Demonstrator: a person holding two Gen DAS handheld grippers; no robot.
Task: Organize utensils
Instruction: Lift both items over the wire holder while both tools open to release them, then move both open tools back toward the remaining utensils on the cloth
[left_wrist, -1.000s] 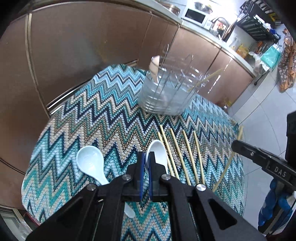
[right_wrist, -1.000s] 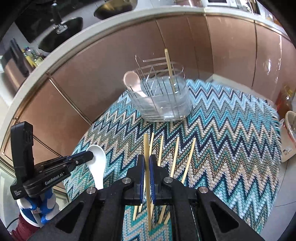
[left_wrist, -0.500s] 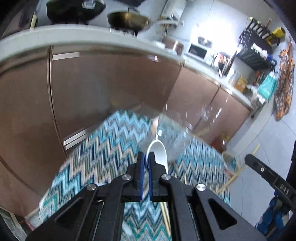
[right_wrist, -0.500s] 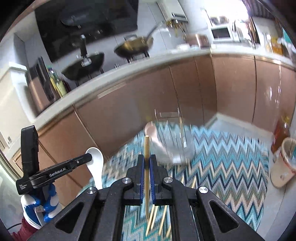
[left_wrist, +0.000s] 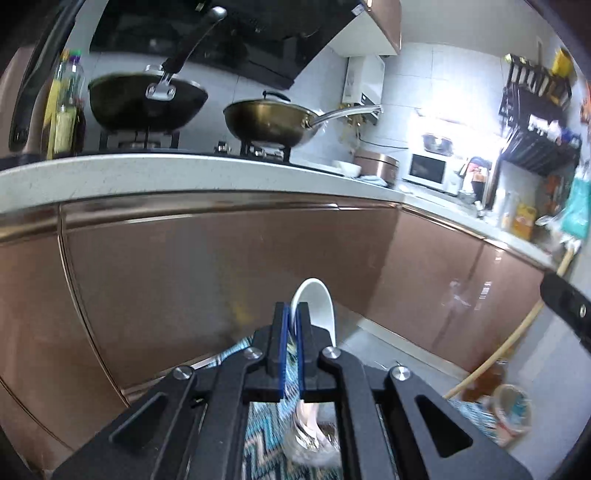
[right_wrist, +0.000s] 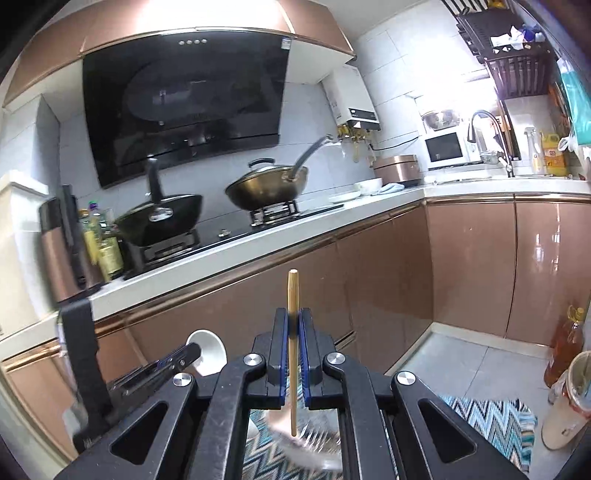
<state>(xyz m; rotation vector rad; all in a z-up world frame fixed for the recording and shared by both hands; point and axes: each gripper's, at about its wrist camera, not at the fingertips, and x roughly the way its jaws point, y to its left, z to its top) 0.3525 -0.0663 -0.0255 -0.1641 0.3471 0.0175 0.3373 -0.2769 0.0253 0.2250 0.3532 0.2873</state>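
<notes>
My left gripper is shut on a white ceramic spoon, whose bowl sticks up past the fingertips. My right gripper is shut on a wooden chopstick that stands nearly upright through the jaws. Both are raised well above the zigzag-patterned table. The clear utensil holder shows blurred below each gripper, seen between the arms. In the right wrist view the left gripper with the spoon is at the lower left; in the left wrist view the right gripper's finger and the chopstick are at the right edge.
Brown kitchen cabinets and a white counter with two woks fill the view ahead. A bottle and a bin stand on the tiled floor at the right of the table.
Both grippers have risen and tilted up from the table, carrying the spoon and the chopstick. The view swung from the tabletop and holder to the cabinets and stove.
</notes>
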